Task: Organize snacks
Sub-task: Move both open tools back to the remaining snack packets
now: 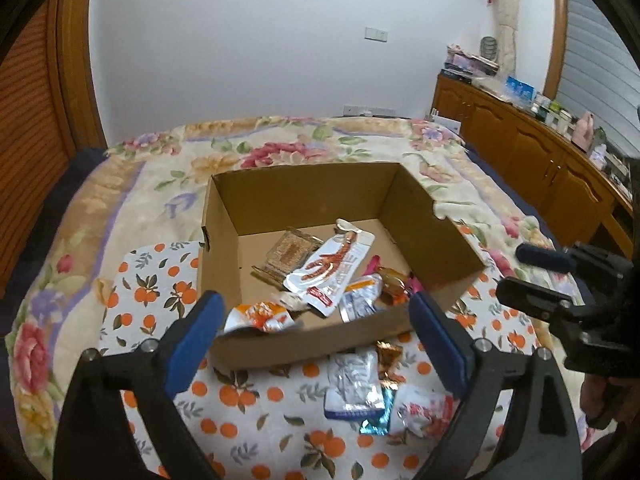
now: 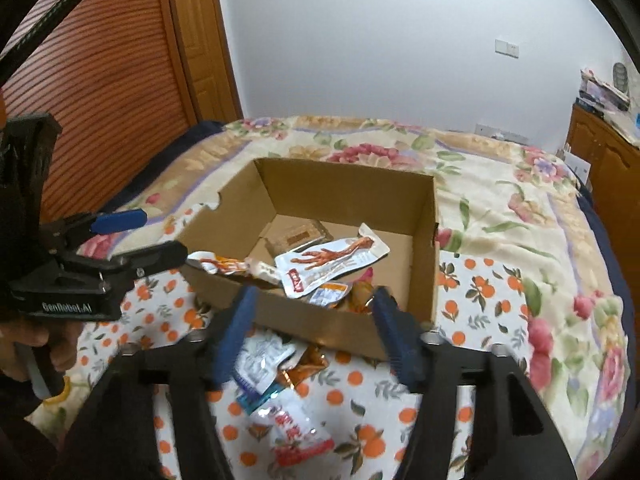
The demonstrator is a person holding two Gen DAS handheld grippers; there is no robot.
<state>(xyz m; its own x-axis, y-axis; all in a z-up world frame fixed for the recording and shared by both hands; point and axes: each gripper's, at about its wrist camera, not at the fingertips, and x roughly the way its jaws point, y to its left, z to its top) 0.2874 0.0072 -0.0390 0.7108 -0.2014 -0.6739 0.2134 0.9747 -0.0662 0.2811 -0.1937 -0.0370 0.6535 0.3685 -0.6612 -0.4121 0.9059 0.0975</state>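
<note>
Presently, left gripper [image 1: 316, 316] jaws wide, holding nothing, right gripper [image 2: 316, 320] likewise spread and empty, cardboard box [image 1: 436, 236] at twelve o'clock holding snack packets [image 1: 332, 270], loose packets [image 2: 280, 396] at six.

- The brown cardboard box [image 1: 304, 196] sits open on the bed, on an orange-print cloth.
- Inside it, a white packet with a red chicken foot picture [image 1: 334, 266] lies flat on top of other snacks.
- A see-through pack of brown bars [image 1: 290, 254] lies behind it.
- More shiny packets [image 1: 360, 392] lie on the cloth, just near the box.
</note>
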